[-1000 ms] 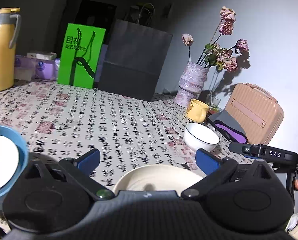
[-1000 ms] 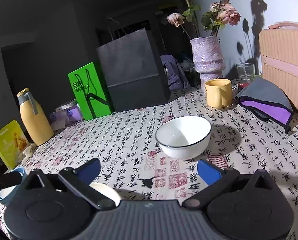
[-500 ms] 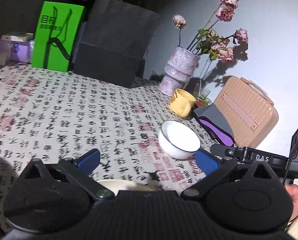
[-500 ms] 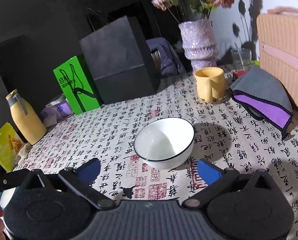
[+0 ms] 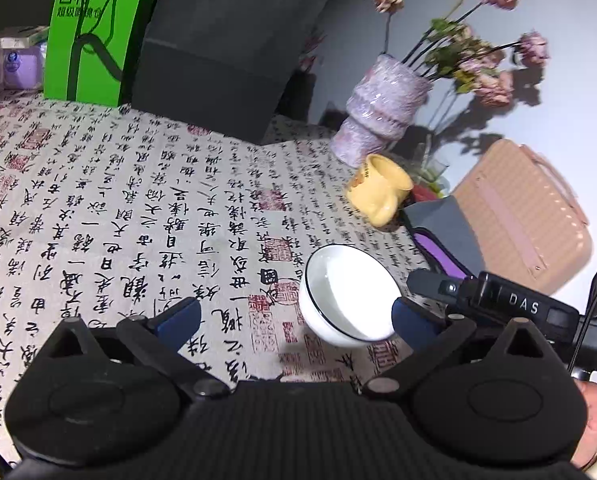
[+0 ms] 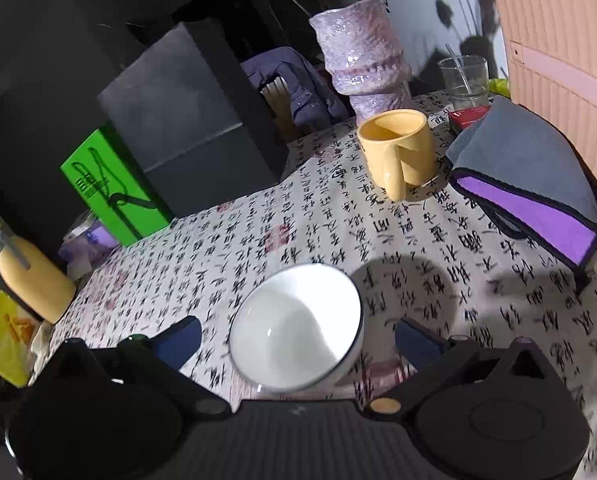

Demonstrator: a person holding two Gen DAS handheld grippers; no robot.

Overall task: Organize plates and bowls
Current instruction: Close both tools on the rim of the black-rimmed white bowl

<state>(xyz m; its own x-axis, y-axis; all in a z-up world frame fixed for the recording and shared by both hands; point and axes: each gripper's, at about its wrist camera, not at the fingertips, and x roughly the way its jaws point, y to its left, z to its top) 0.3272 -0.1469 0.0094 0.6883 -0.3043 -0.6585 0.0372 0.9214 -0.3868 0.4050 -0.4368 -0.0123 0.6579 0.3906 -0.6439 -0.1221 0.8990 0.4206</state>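
Observation:
A white bowl (image 5: 348, 296) with a thin dark rim stands upright on the calligraphy-print tablecloth (image 5: 138, 200). In the right wrist view the same bowl (image 6: 294, 328) sits between the wide-apart blue pads of my right gripper (image 6: 296, 342), which is open; I cannot tell if the pads touch it. My left gripper (image 5: 294, 320) is open too and holds nothing, with the bowl just ahead of its right fingertip (image 5: 408, 320). The right gripper's black body (image 5: 498, 300) shows behind the bowl in the left wrist view. No plate is in view.
Beyond the bowl are a yellow mug (image 6: 398, 148), a purple vase of dried flowers (image 6: 362, 64), a grey-and-purple cloth (image 6: 530, 176), a pink ribbed case (image 6: 566, 52) and a glass (image 6: 464, 80). A black paper bag (image 6: 186, 120), green bag (image 6: 110, 188) and yellow flask (image 6: 30, 276) stand at the back left.
Both grippers have moved toward the white bowl, which now lies between the right gripper's fingers. The cream plate and blue bowl have left the left wrist view.

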